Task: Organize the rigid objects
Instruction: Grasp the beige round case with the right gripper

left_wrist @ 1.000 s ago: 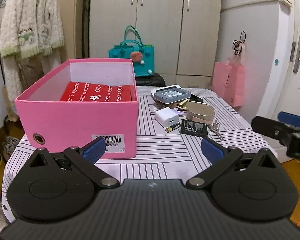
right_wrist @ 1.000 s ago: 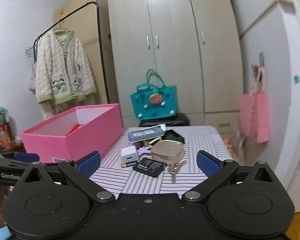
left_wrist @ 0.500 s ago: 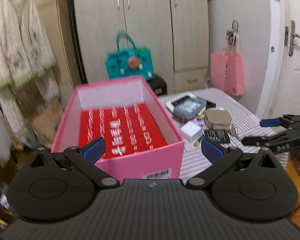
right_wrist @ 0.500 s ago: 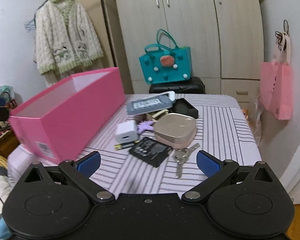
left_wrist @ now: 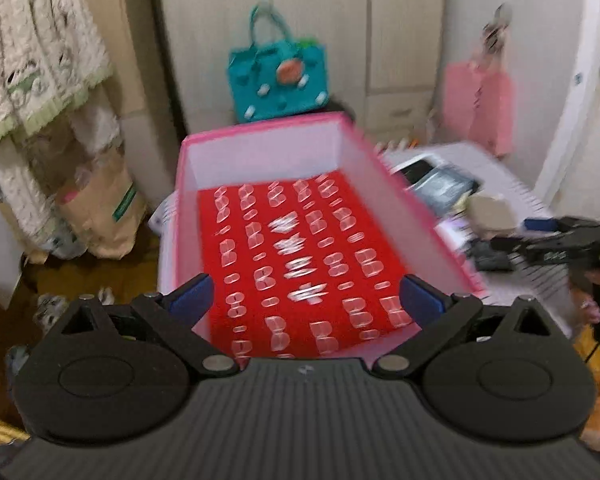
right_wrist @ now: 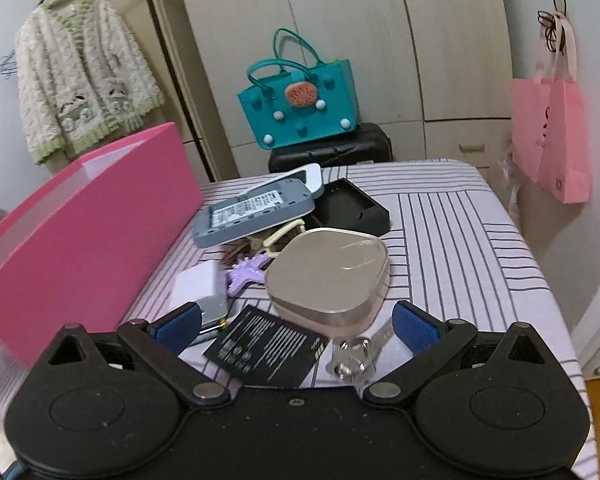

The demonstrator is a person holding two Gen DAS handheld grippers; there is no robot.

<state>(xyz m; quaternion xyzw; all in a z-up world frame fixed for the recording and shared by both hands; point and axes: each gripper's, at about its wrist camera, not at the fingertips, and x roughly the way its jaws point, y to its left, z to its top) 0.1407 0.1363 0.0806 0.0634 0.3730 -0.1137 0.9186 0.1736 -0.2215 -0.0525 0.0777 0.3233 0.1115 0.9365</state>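
Right wrist view: striped tablecloth (right_wrist: pixel 460 232), wardrobe (right_wrist: pixel 340 40), teal bag (right_wrist: pixel 300 108) behind.

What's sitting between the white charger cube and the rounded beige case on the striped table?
A small purple star-shaped piece lies between the white charger cube and the rounded beige case, seen in the right wrist view.

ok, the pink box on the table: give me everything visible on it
The pink box is an open-topped rectangular carton, like a shoebox without its lid, with bright pink outer walls and pale whitish inner walls. A red sheet printed with rows of pale marks covers its floor; nothing else shows inside. It sits upright on the striped tablecloth, left of the clutter, its long side facing the white charger. The open left gripper hangs over its near end; contact is unclear.
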